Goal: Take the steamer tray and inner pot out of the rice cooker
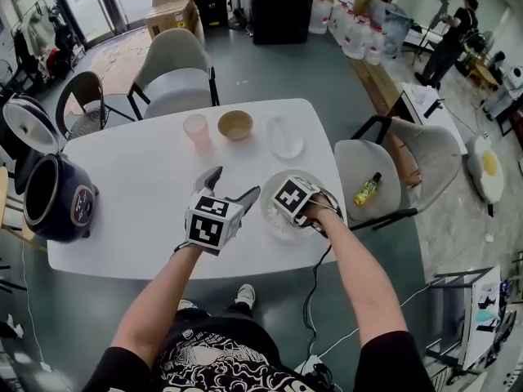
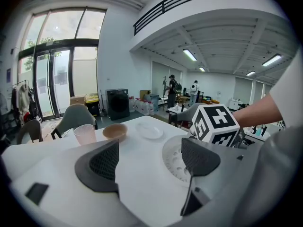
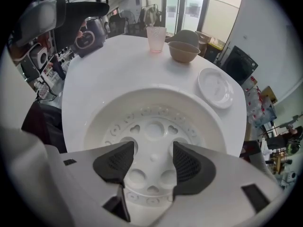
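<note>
We have the steamer tray [image 3: 142,103] out on the table's [image 1: 139,178] near right, right tool [image 3: 150,162] open above it, left tool [image 1: 234,184] open and empty; the inner pot seemingly sits in the rice cooker [image 1: 53,202], left.

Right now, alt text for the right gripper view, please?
The right gripper, jaws open, points down into the white steamer tray on the table. Beyond: pink cup, tan bowl, small plate, dark rice cooker.
</note>
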Motion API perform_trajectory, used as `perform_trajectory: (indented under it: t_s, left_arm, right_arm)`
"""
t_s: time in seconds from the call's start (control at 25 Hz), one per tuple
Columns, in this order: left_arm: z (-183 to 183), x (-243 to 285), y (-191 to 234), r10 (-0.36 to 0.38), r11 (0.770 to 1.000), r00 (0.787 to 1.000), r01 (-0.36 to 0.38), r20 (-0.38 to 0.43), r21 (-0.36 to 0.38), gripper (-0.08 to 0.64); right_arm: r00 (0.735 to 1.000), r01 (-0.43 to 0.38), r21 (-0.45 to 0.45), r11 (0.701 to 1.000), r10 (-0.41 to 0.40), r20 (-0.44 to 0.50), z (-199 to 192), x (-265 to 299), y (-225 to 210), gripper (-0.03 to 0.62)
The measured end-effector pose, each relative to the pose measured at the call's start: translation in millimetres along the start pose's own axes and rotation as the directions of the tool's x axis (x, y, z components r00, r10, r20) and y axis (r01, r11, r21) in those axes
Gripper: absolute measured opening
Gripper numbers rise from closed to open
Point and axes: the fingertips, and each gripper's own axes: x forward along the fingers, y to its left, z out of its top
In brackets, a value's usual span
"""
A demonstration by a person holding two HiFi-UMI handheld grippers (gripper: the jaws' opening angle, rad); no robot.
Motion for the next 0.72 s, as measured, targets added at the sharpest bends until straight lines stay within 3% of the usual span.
perform_trajectory:
  t_s: [0.24,0.36,0.52,0.72]
  left_arm:
    - [3,-13,24,0.021,1.0,1.0,-0.021,0.016,-0.008,0.417]
    - [7,-30,59,0.079,0.997,0.996,-0.079,0.036,-0.015,0.417]
    - [13,-65,109,0.173,0.984,0.982,-0.168,0.081,-0.059,0.417]
    - [2,-119,177,0.298,0.951,0.948,-0.284,0.114,-0.12,0.417]
  right_arm:
    - [0.997,0.035,0.034,0.999,-0.038,0.074,19,-26,-4,0.278]
    - [0.983,0.042,0.053,0.998,-0.051,0.179,53,-52,-5,0.278]
    - [0.943,0.055,0.048,0.997,-0.068,0.327,107,-91,7,0.276]
    - [0.866,0.044,0.004,0.999,-0.04,0.499,185,-129,46,0.275]
